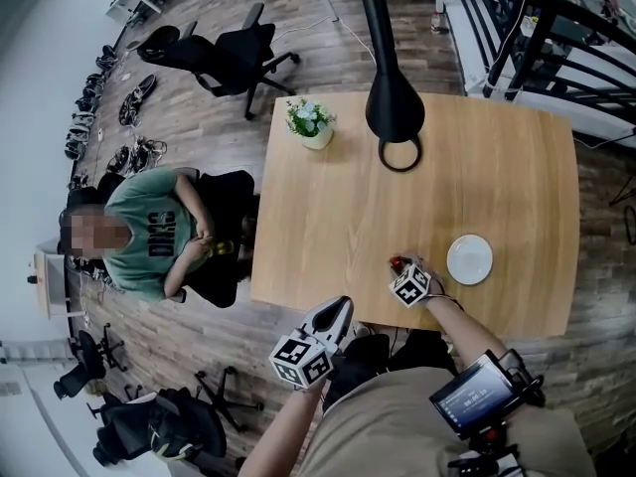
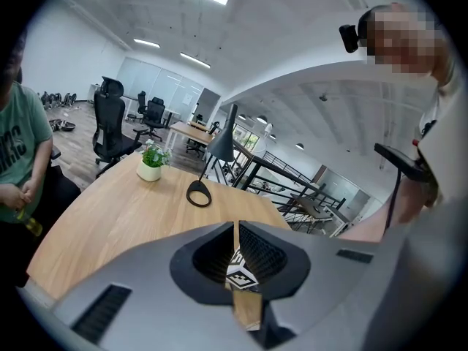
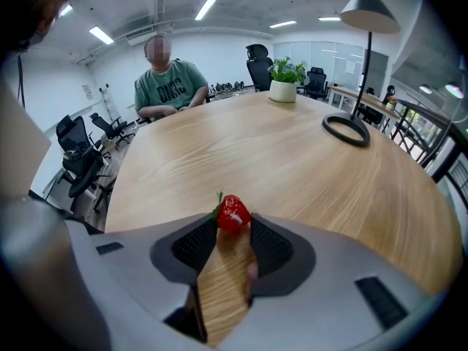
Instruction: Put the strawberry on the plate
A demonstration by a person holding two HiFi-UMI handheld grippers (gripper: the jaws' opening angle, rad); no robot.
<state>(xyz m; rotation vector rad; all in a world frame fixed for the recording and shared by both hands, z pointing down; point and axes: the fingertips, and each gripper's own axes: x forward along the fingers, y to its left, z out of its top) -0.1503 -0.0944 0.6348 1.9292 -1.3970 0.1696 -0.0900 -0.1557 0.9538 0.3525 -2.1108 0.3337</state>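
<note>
A red strawberry point(image 3: 232, 212) sits low over the wooden table point(image 1: 328, 217) near its front edge, also seen as a small red spot, the strawberry point(image 1: 397, 263), in the head view. My right gripper point(image 3: 234, 221) has its jaw tips on both sides of it, shut on the berry. The right gripper point(image 1: 401, 268) is a short way left of the white plate point(image 1: 469, 259), which is bare. My left gripper point(image 2: 235, 227) hovers off the table's front edge, the left gripper point(image 1: 338, 312) being shut with only a thin slit and nothing in it.
A black desk lamp point(image 1: 394, 97) with a ring base stands at the table's far middle, and a small potted plant point(image 1: 312, 124) at the far left. A person in a green shirt point(image 1: 149, 232) sits at the table's left side. Office chairs point(image 1: 234, 53) stand around.
</note>
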